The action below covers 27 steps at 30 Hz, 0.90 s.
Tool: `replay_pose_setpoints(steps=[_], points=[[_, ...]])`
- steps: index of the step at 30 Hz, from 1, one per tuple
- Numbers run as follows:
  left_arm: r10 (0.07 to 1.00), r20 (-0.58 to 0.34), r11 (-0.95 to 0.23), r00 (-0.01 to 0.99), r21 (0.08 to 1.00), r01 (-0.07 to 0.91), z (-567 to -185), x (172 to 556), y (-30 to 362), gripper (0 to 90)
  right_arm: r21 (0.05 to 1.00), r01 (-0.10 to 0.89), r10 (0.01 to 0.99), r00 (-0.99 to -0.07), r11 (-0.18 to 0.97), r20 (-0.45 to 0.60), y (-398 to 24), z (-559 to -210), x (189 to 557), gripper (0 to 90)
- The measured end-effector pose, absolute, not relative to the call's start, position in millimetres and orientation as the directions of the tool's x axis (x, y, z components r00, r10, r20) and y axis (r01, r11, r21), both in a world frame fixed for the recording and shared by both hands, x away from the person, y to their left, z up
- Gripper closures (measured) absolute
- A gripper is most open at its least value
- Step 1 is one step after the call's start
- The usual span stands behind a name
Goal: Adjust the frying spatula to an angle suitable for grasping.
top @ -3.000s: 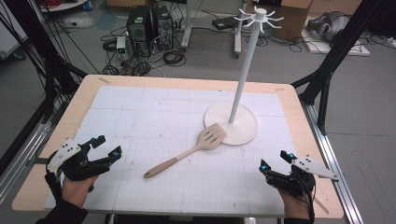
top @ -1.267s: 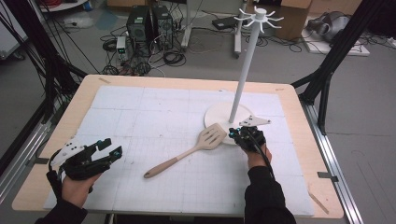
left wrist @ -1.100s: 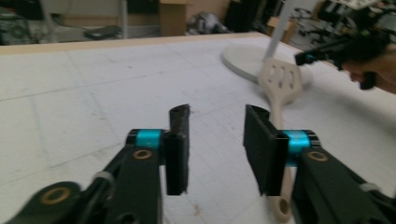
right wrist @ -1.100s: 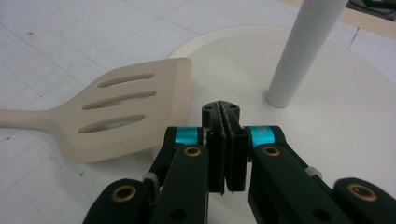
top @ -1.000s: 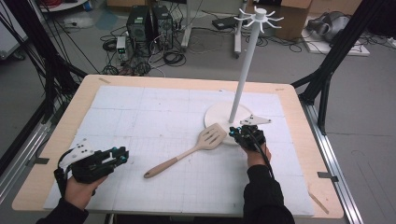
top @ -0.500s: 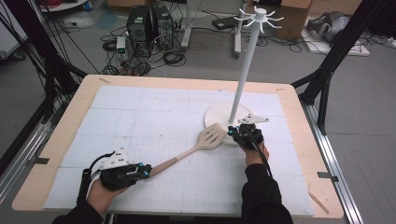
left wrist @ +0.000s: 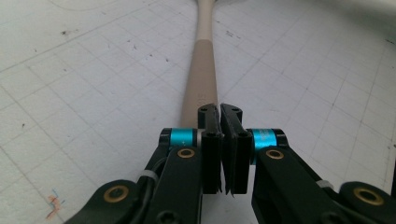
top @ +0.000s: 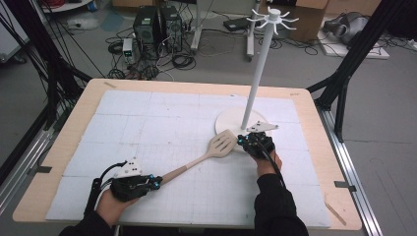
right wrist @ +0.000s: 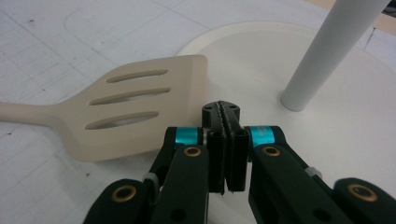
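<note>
Currently, the spatula [top: 196, 160] lies flat on the white gridded mat [top: 147, 118], and all positions below are referenced to it. Its slotted blade [right wrist: 140, 102] rests partly on the edge of the round stand base [top: 231, 120], with three slots visible in the right gripper view. Its handle [left wrist: 201, 79] runs from the blade diagonally toward the near left corner of the mat.

Left gripper [top: 147, 183]: positioned at the free end of the handle, aligned with the handle axis. In the left gripper view the jaws have just been closing and now stand almost together, with only a thin slit between the pads. The handle end sits just beyond and slightly below the jaw tips; whether the tips touch it cannot be told. Nothing is seen clamped between the pads.

Right gripper [top: 248, 142]: positioned just beside the blade, on the side toward the pole [top: 258, 73], over the stand base. In the right gripper view its jaws are pressed fully together and hold nothing. The blade corner lies just left of the jaw tips; contact cannot be confirmed.

The pole rises upright from the base, beyond the blade, and carries a ring of hooks [top: 274, 17] at its top.
</note>
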<state>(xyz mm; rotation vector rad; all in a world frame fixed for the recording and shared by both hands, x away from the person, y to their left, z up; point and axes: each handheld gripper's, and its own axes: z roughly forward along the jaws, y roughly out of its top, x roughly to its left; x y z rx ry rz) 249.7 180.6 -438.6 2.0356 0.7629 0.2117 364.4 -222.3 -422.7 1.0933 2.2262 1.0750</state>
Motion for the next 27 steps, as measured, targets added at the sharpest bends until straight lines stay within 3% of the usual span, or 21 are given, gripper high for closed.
replay_pose_setpoints(steps=[11,14,16,23,27], points=[[0.625,-0.140,-0.367,0.768,0.816,0.447,-437,251,182,87.5,0.786,0.464,0.786,-0.616,0.408,-0.044,-224,-413,352,89.2],[0.635,-0.133,-0.364,0.761,0.818,0.446,-437,253,184,87.4,0.766,0.422,0.731,-0.677,0.484,-0.089,-210,-412,340,89.2],[0.634,-0.134,-0.364,0.762,0.818,0.446,-437,251,182,87.5,0.791,0.391,0.736,-0.669,0.470,-0.106,-208,-406,337,89.2],[0.624,-0.130,-0.383,0.770,0.808,0.447,-437,249,180,89.3,0.805,0.441,0.808,-0.584,0.397,-0.079,-223,-405,351,89.2],[0.627,-0.140,-0.374,0.767,0.809,0.453,-438,249,180,89.4,0.784,0.469,0.807,-0.586,0.407,-0.069,-224,-412,359,89.1]])
